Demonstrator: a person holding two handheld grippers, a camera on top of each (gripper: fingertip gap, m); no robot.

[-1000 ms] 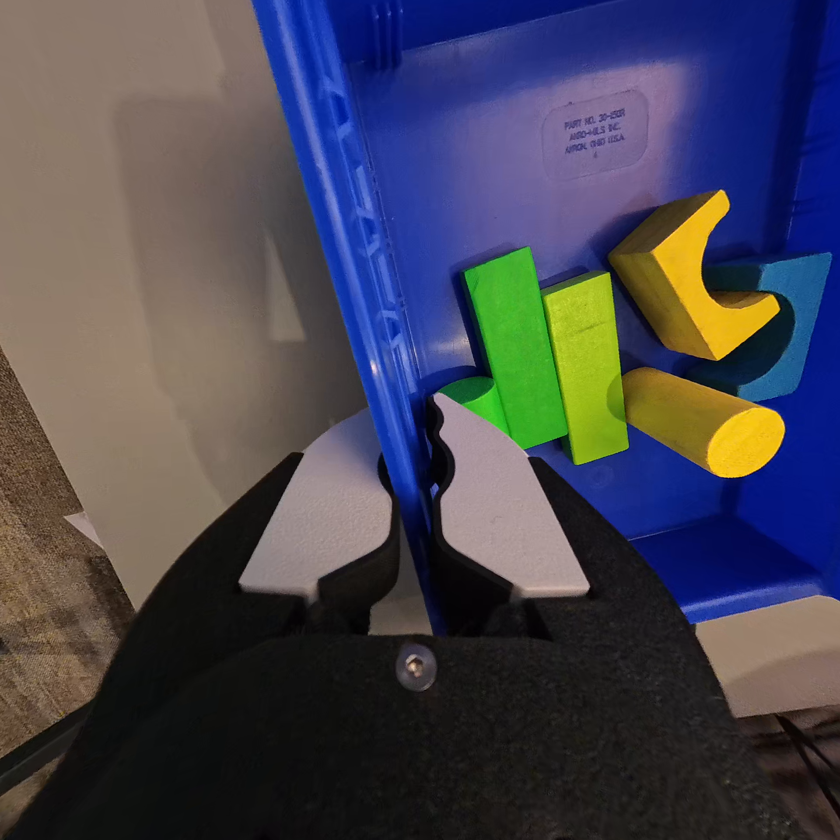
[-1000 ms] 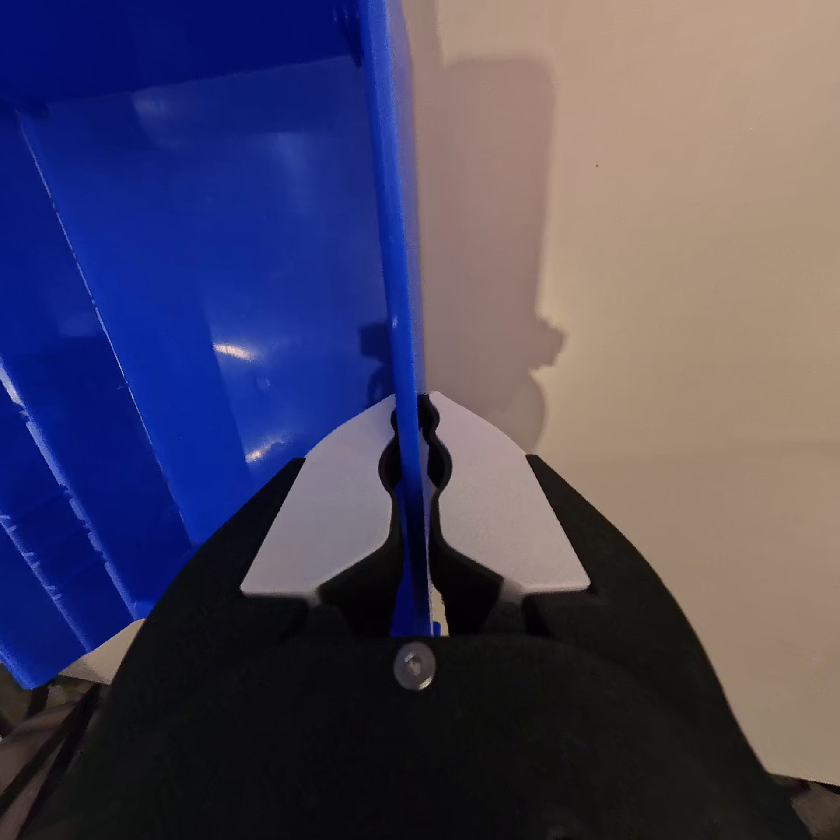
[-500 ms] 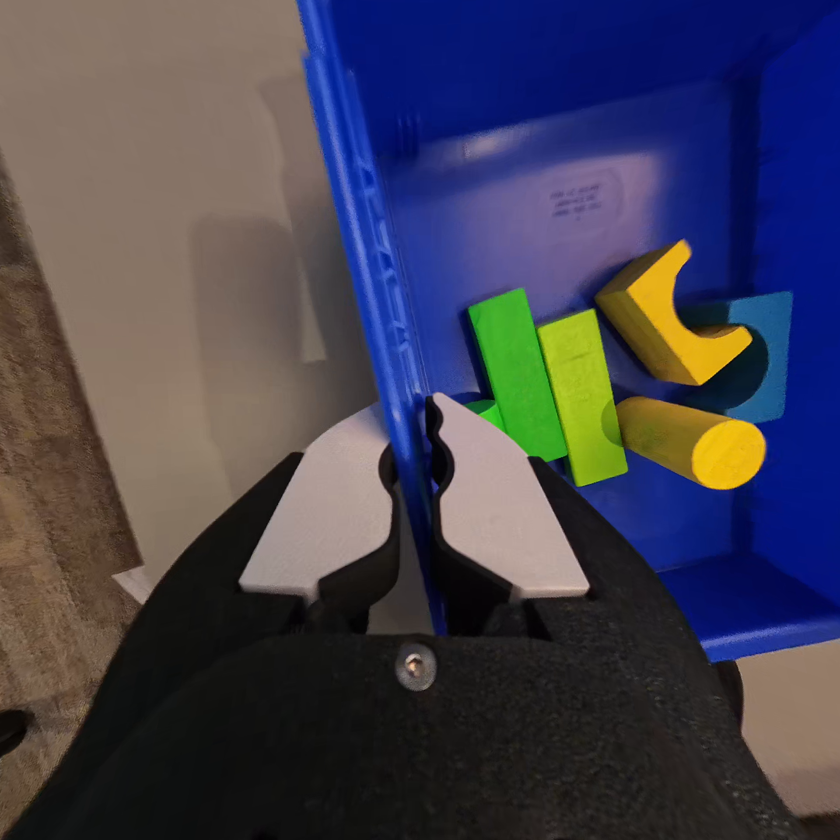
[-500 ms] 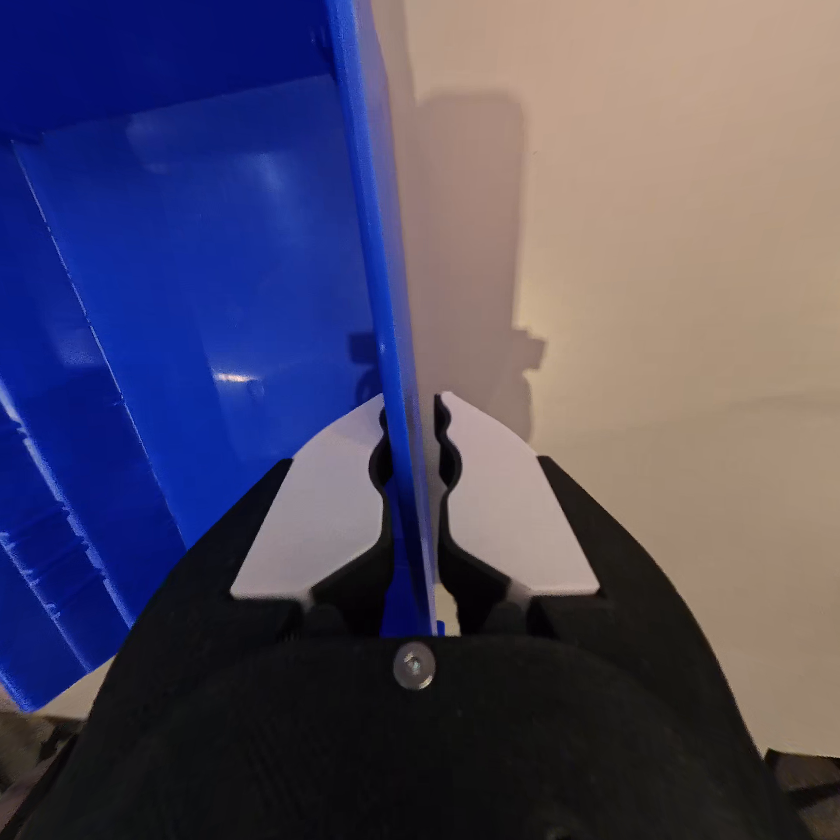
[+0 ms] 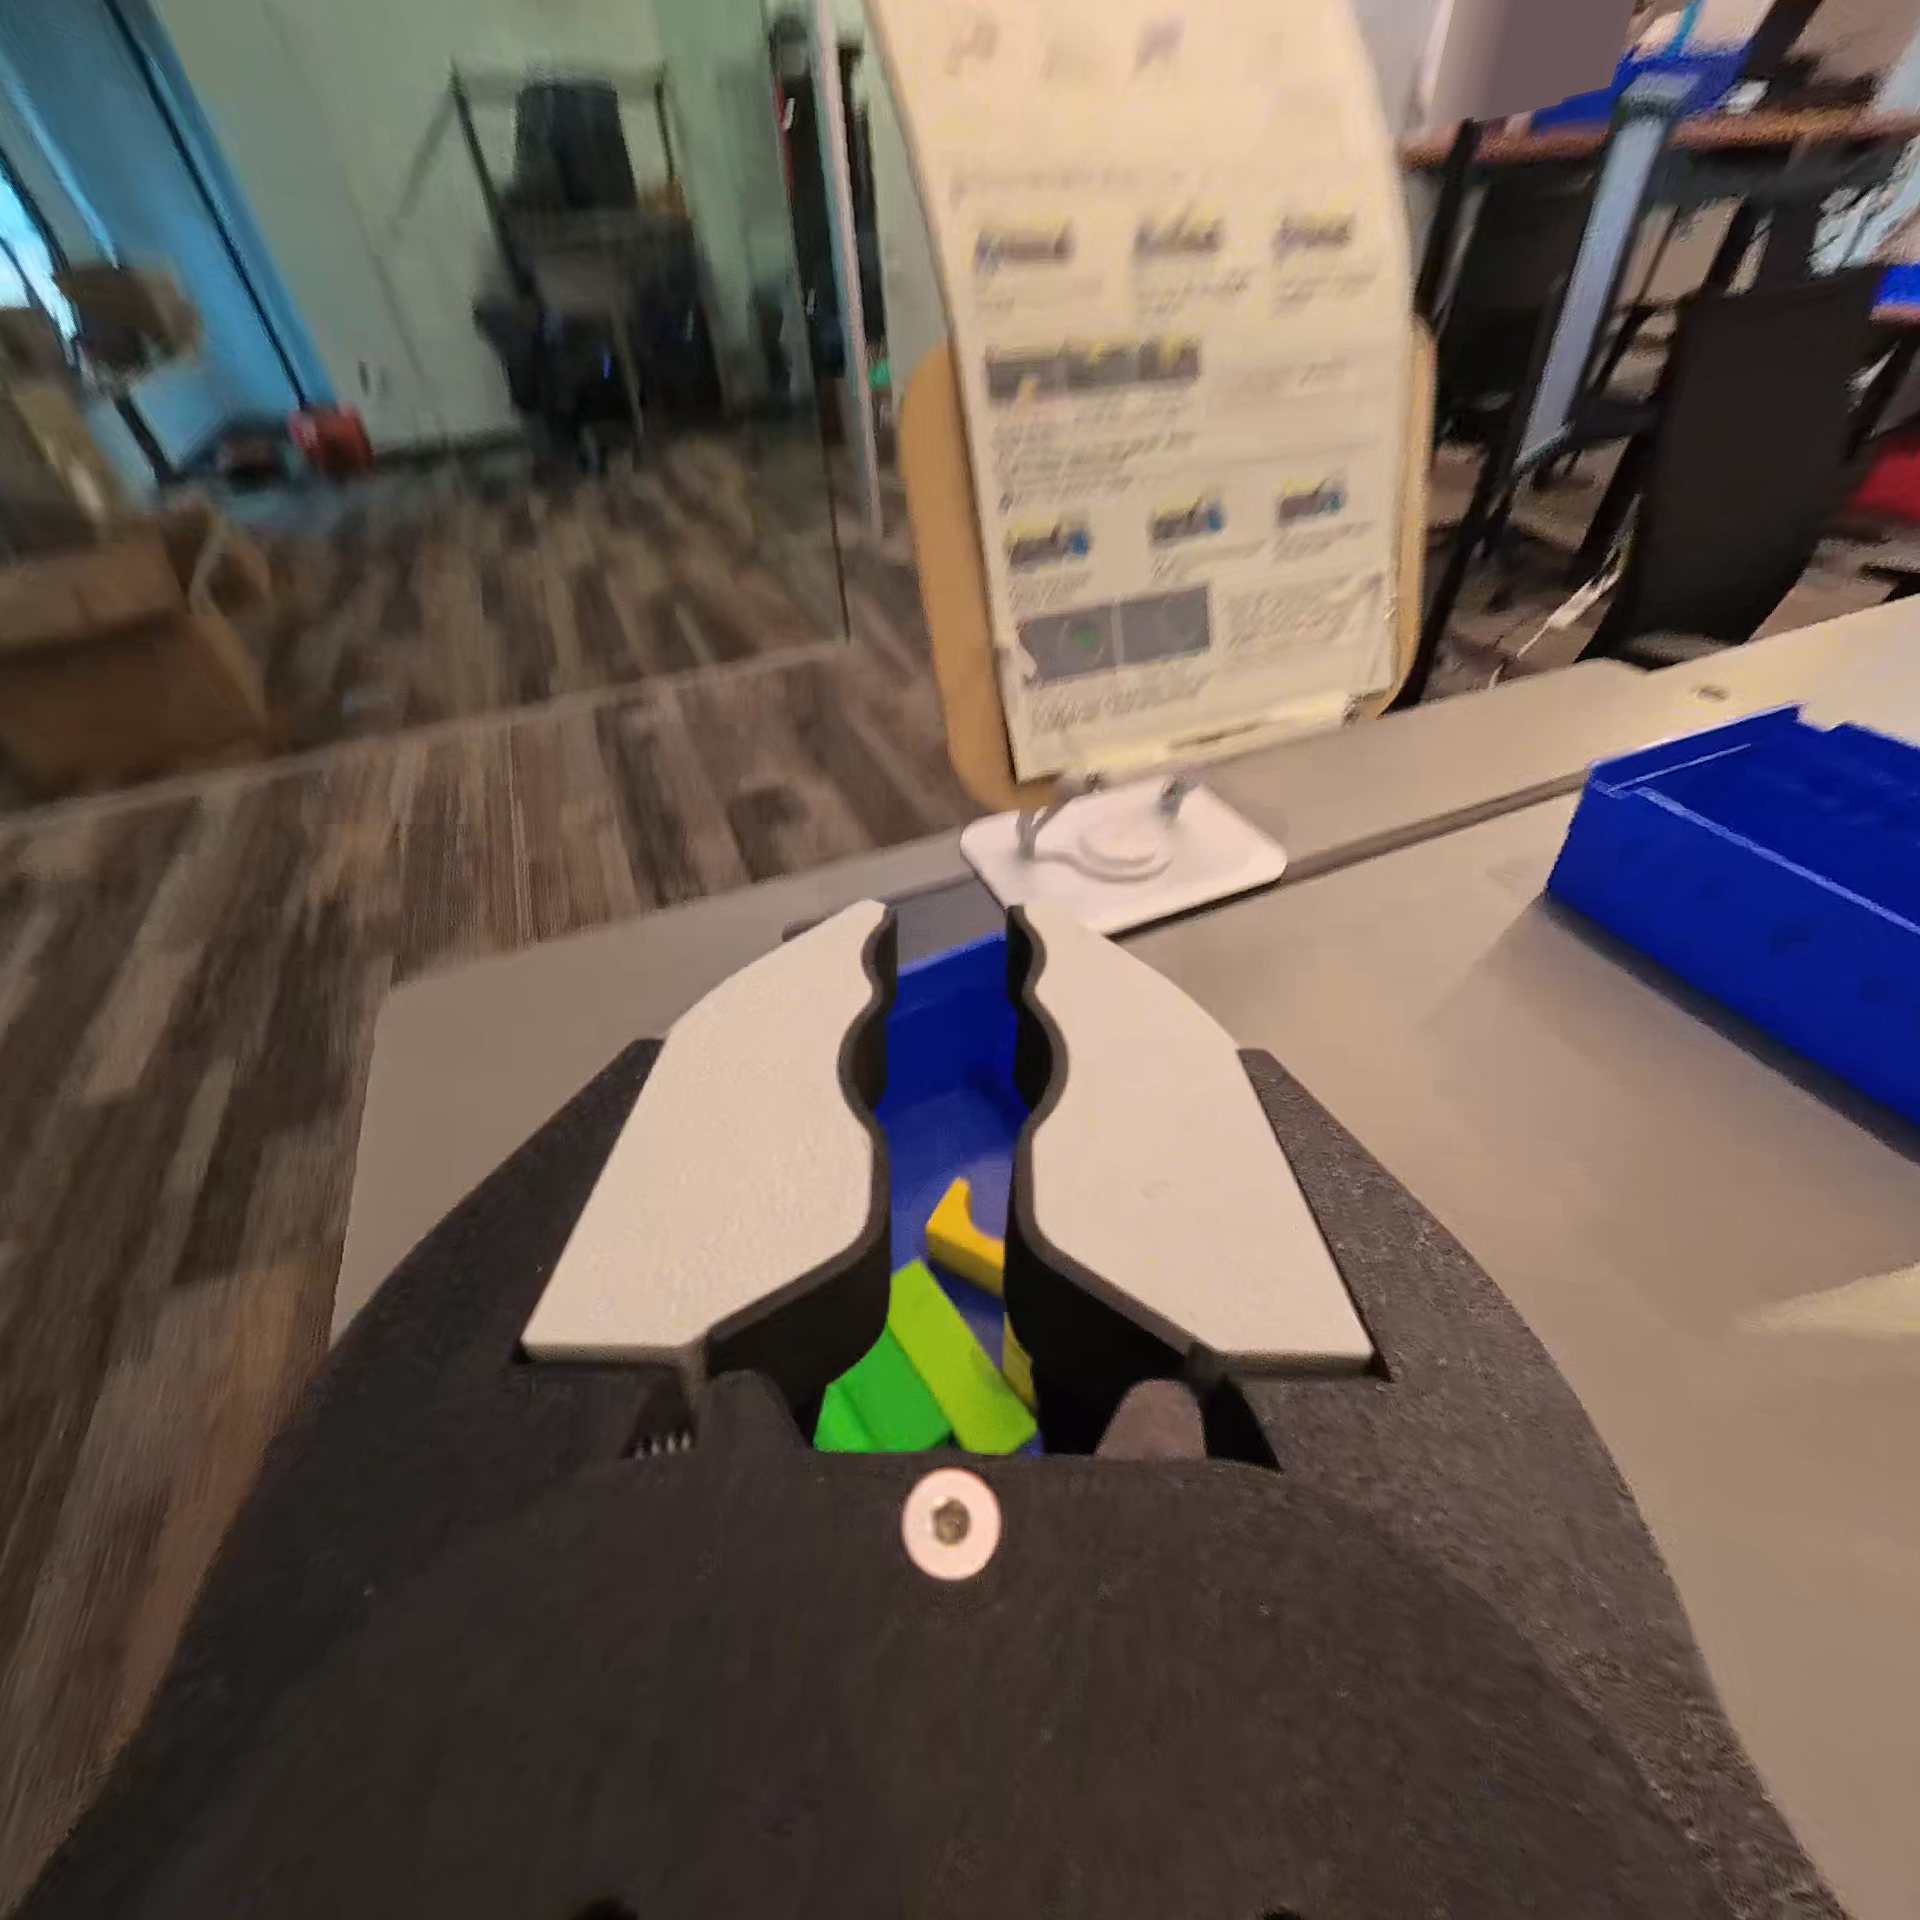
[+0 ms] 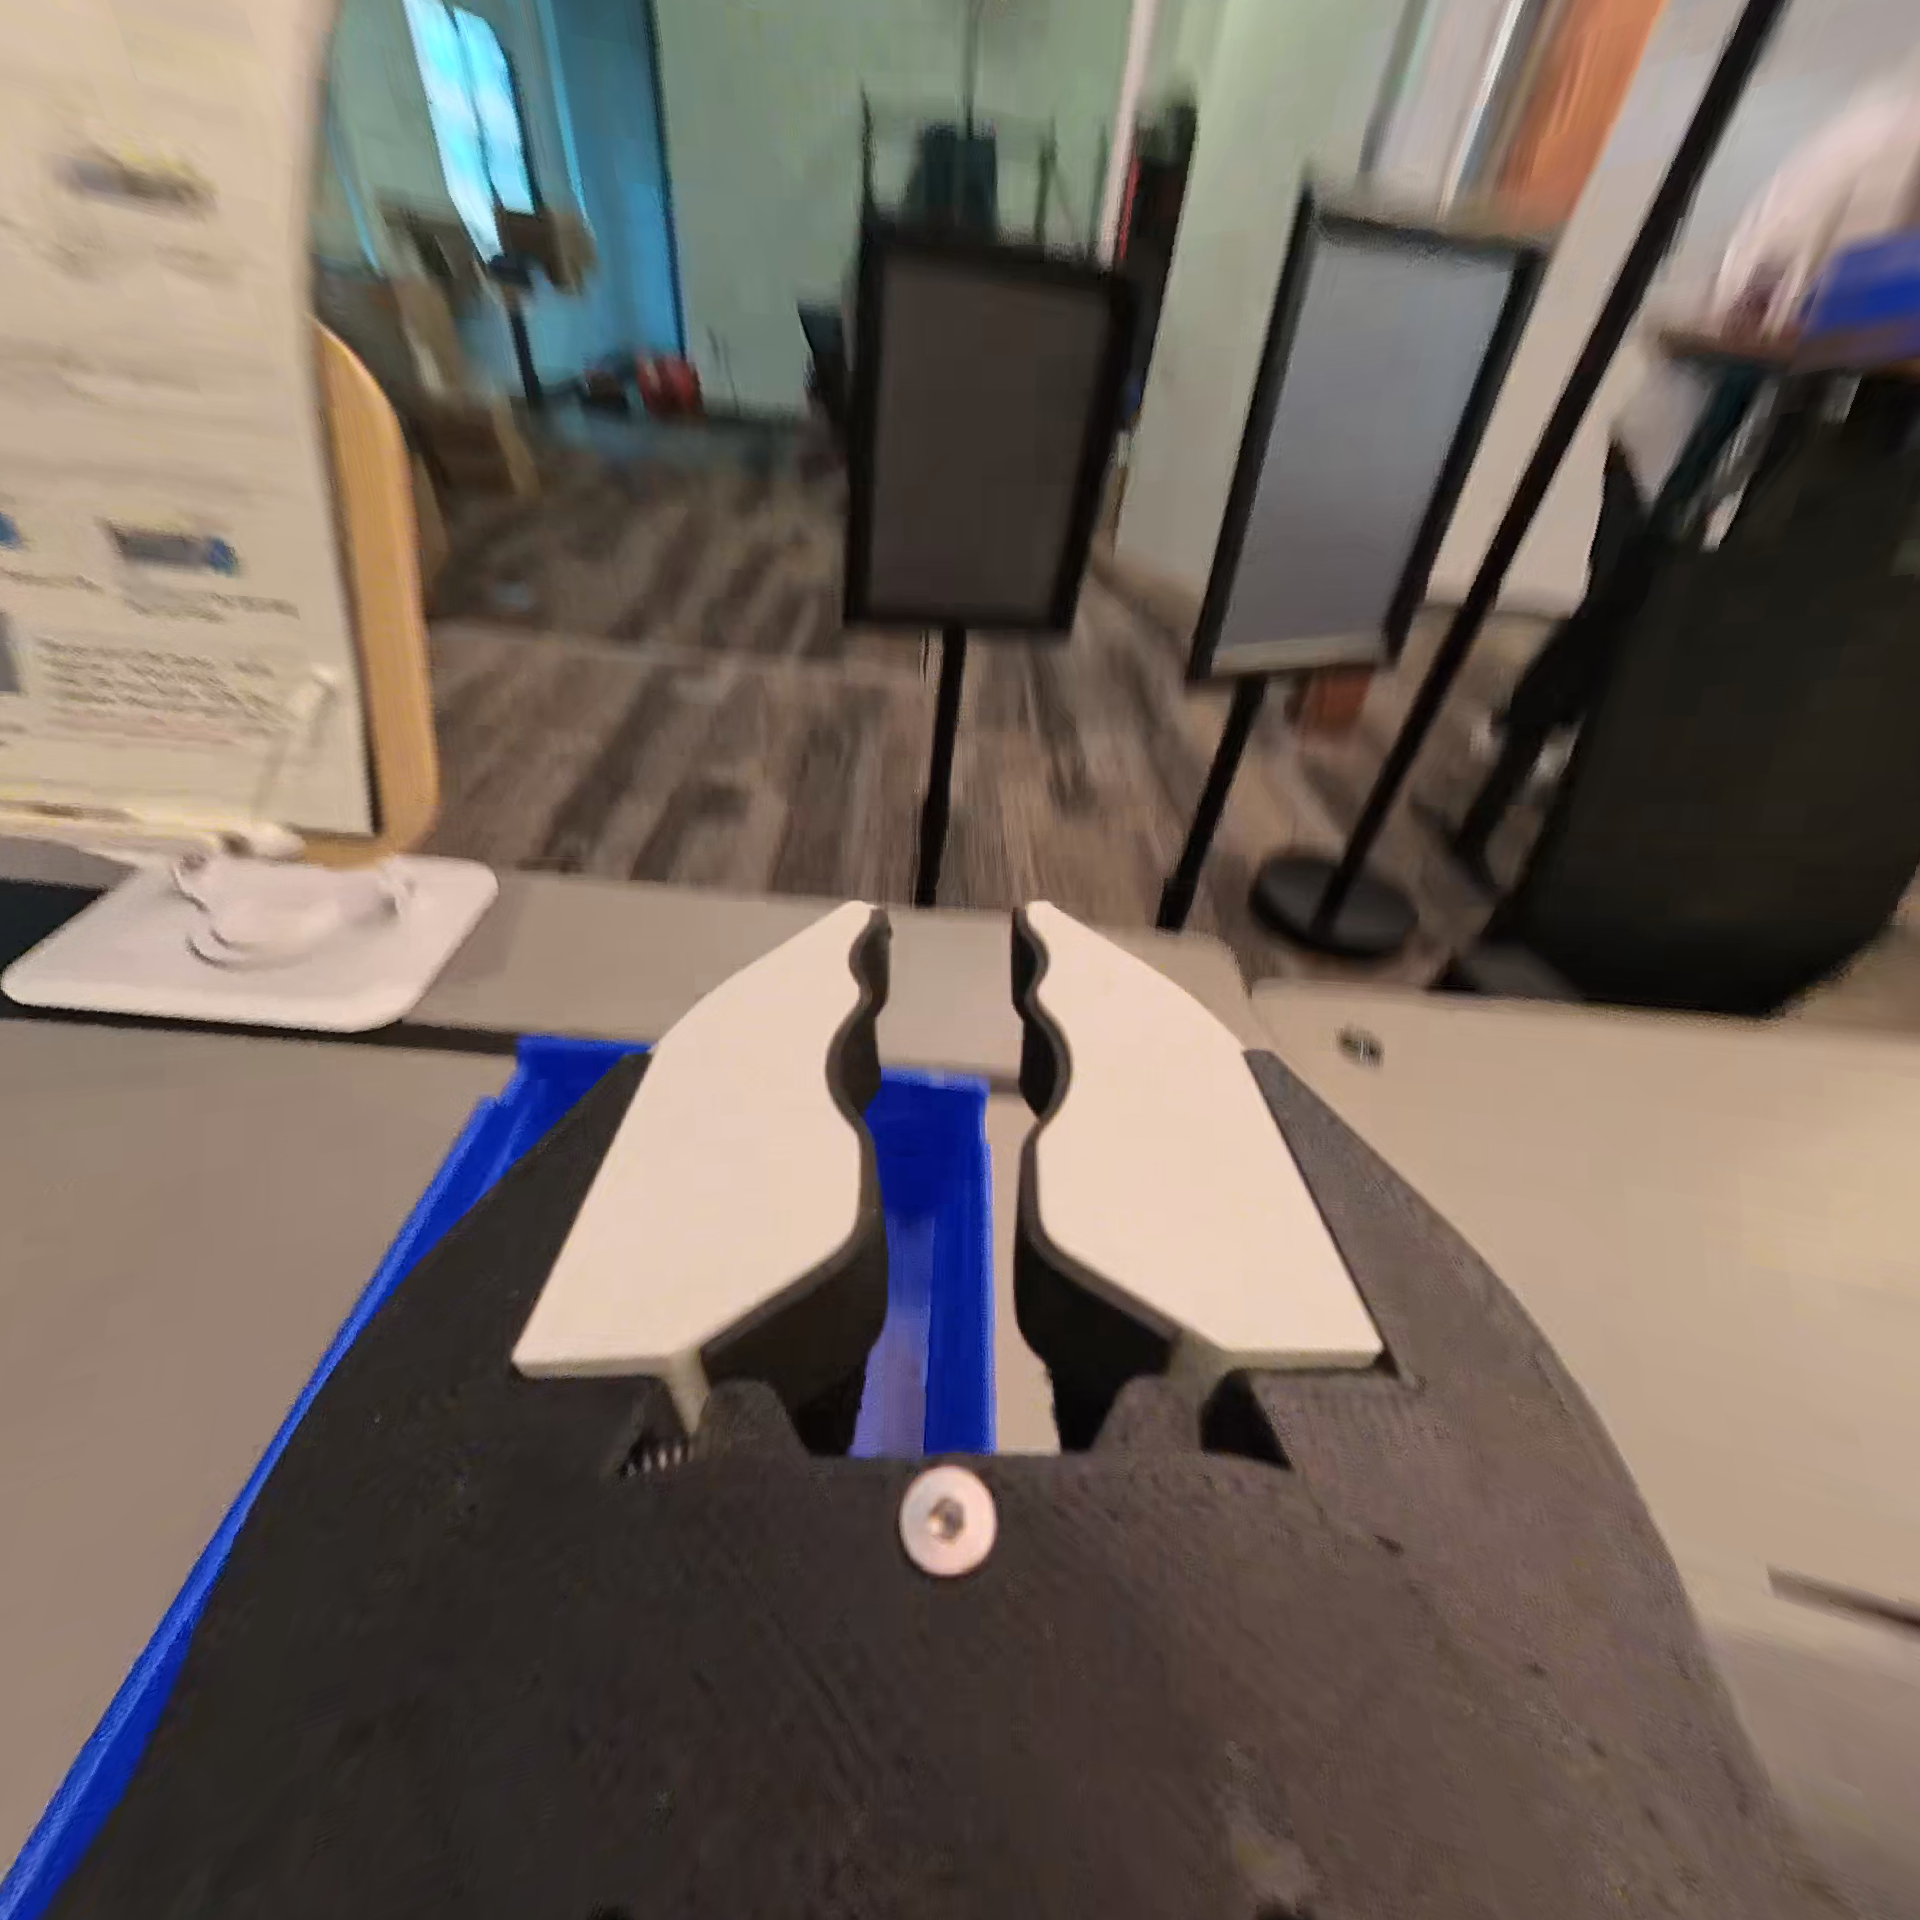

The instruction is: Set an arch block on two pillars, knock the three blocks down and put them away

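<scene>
With both tongs slightly parted, gripping nothing, above bin; risk: dipping tongs could clip rim, tip bin, spill blocks onto counter.

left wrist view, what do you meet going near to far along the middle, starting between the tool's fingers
green blocks → yellow arch block → far wall of the blue bin → white stand base → printed sheet
</scene>
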